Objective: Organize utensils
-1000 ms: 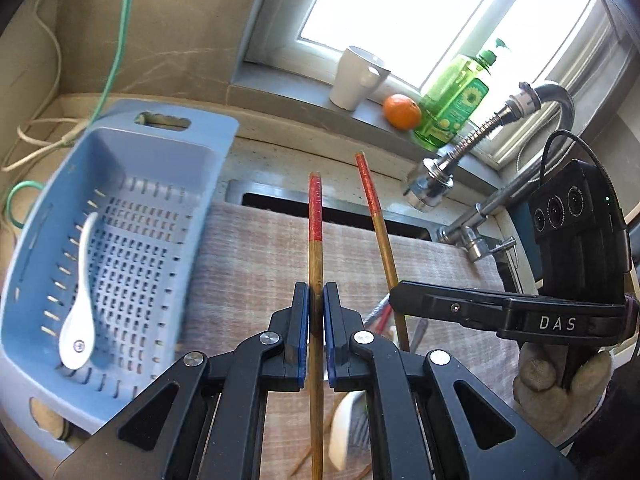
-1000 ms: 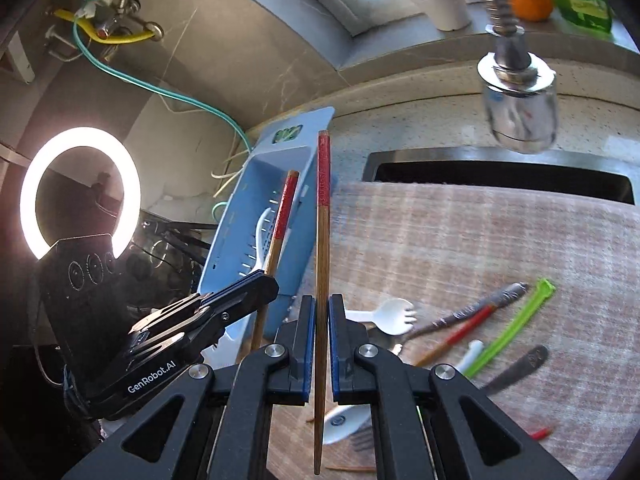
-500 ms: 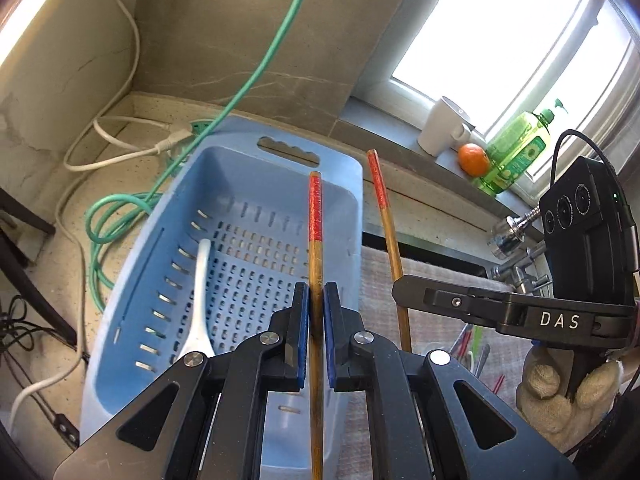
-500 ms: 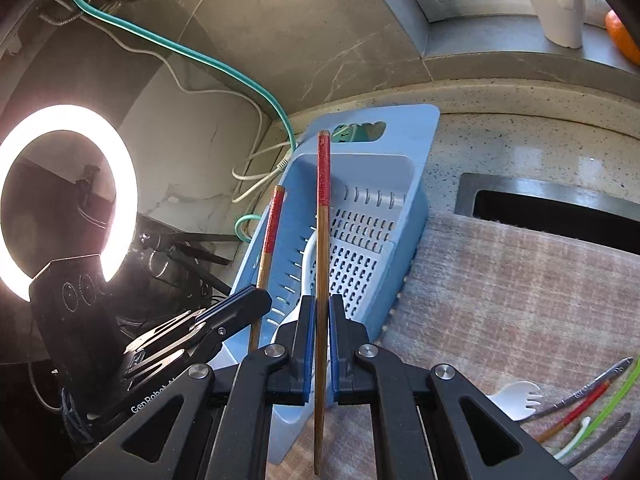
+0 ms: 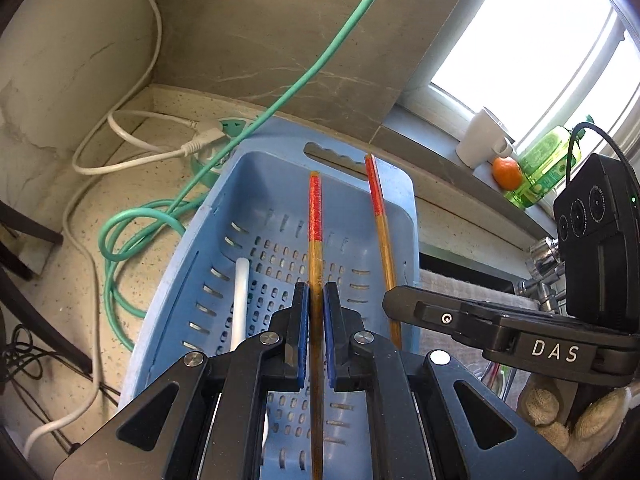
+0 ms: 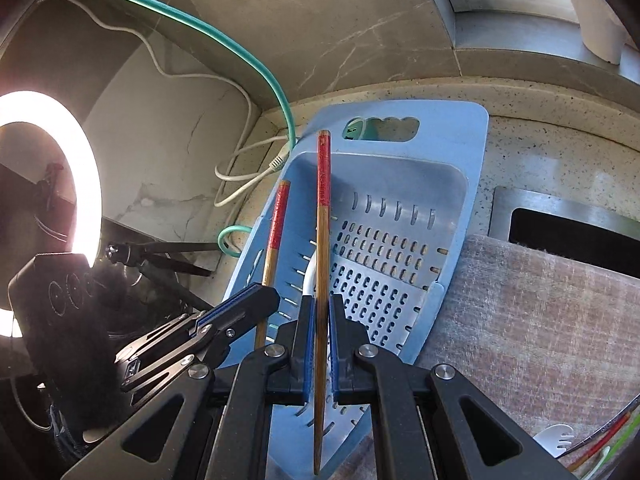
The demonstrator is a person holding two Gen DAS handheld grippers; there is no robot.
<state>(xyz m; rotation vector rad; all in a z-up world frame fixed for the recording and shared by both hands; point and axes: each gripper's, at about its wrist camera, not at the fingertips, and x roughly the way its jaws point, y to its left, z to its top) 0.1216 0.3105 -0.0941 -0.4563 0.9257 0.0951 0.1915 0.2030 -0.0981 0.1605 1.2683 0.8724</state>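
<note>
Kitchen bench by a sunlit window: two chopsticks hovering over the perforated pale-blue plastic basket [image 5: 406, 216].
Left gripper [image 5: 316, 334] is clenching one red-tipped bamboo chopstick [image 5: 315, 216], right gripper [image 6: 320, 344] the other red-tipped bamboo chopstick [image 6: 322, 208]; releasing now, tips toward twelve o'clock, risks them bouncing out.

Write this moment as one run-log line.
left gripper: shut on red-tipped wooden chopstick | right gripper: shut on second chopstick | both over blue slotted plastic basket

Blue basket [image 5: 256, 200] interior mostly open; white spoon [image 5: 241, 300] along left side; green cable [image 5: 132, 236] crowds outer left rim.
</note>
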